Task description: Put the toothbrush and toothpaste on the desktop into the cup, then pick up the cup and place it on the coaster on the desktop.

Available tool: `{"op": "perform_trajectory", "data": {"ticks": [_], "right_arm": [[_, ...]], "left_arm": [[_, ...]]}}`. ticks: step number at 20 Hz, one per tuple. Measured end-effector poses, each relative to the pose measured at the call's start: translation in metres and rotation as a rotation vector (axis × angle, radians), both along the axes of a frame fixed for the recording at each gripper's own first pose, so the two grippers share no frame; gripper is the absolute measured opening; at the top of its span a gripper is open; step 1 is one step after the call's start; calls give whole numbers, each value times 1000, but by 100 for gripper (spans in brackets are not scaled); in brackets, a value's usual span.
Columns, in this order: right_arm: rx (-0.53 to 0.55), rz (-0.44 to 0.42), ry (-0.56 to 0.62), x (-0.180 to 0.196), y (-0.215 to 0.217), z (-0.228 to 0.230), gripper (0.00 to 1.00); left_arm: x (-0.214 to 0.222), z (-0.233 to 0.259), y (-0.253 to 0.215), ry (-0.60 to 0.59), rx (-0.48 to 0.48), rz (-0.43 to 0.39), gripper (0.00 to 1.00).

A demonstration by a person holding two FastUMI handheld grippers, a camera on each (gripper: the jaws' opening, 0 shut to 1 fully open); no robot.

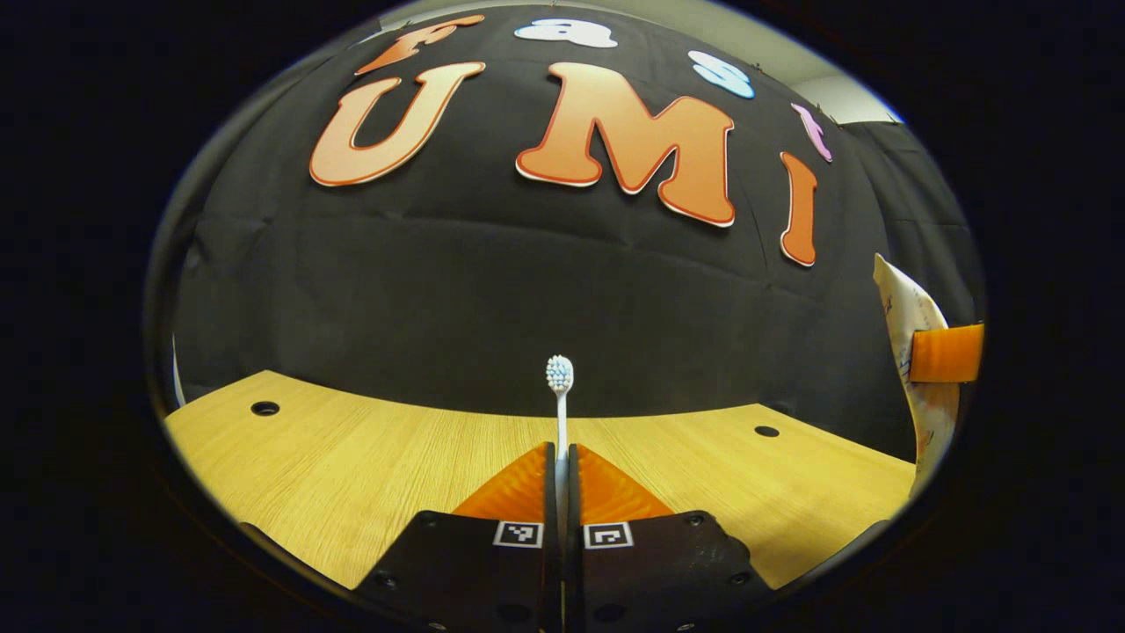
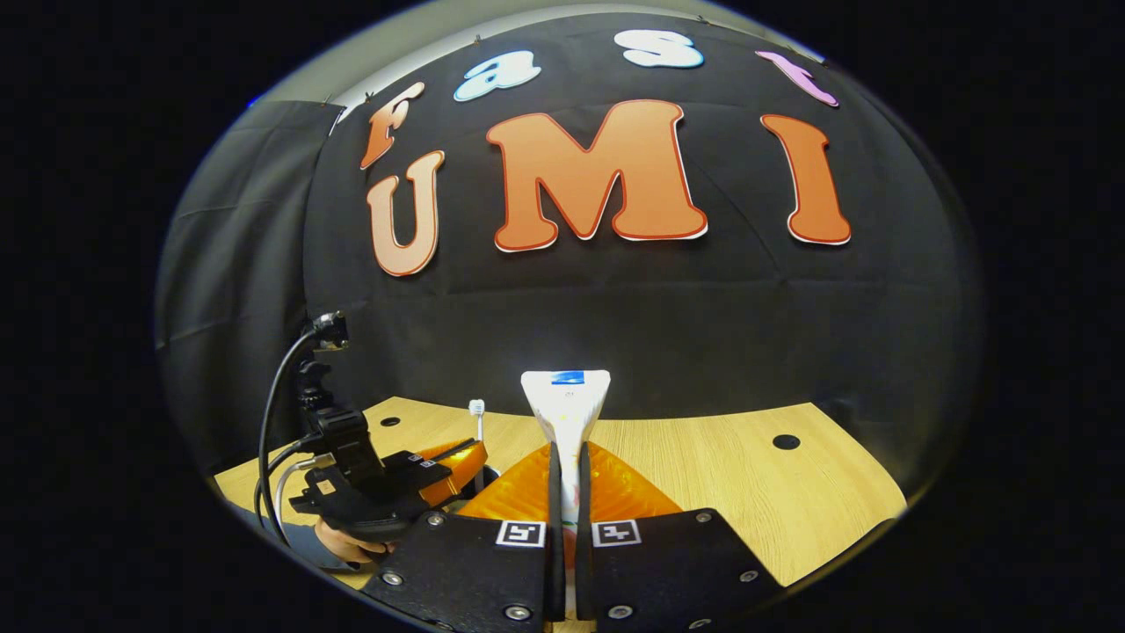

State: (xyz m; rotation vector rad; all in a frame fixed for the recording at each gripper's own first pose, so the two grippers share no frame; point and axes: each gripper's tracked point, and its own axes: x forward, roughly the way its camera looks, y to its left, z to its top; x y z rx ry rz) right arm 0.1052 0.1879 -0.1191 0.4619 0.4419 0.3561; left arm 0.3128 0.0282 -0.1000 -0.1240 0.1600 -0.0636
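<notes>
Left side first: left gripper (image 1: 562,457) pinched tight on the toothbrush (image 1: 560,396), both fingers pressing the thin handle. Brush standing straight up, bristle end on top, held above the wooden desk (image 1: 352,457). Seen again in the right gripper view, off to the left: the same brush (image 2: 476,418) poking up from that gripper, a hand (image 2: 347,545) underneath holding it.

Right side next: right gripper (image 2: 567,462) squeezed shut on the toothpaste (image 2: 565,404), both fingers pressing the tube, wide flat end up. Also held up over the desk, just beside the other gripper.

Cup and coaster nowhere to point at right now.

How to do this step well, as a best guess:
1. Keep both squeezes firm, no loosening in the air.
2. Find the cup, then bring 1 thing over it at a time.
3. Turn each thing to point down into the mouth of the cup.
4. Lower slowly, let go only once the bottom end is inside.
5. No bumping the 2 grippers together.

Biggest worry: the thin brush slipping or twisting between the fingers.
</notes>
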Motion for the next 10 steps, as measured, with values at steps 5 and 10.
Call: {"op": "perform_trajectory", "data": {"ticks": [5, 10], "right_arm": [[6, -9, 17, 0, 0, -2, 5], [12, -15, 28, 1, 0, -3, 5]], "left_arm": [[-8, -8, -5, 44, 12, -21, 6], [-14, -6, -7, 54, 19, -51, 6]]}}
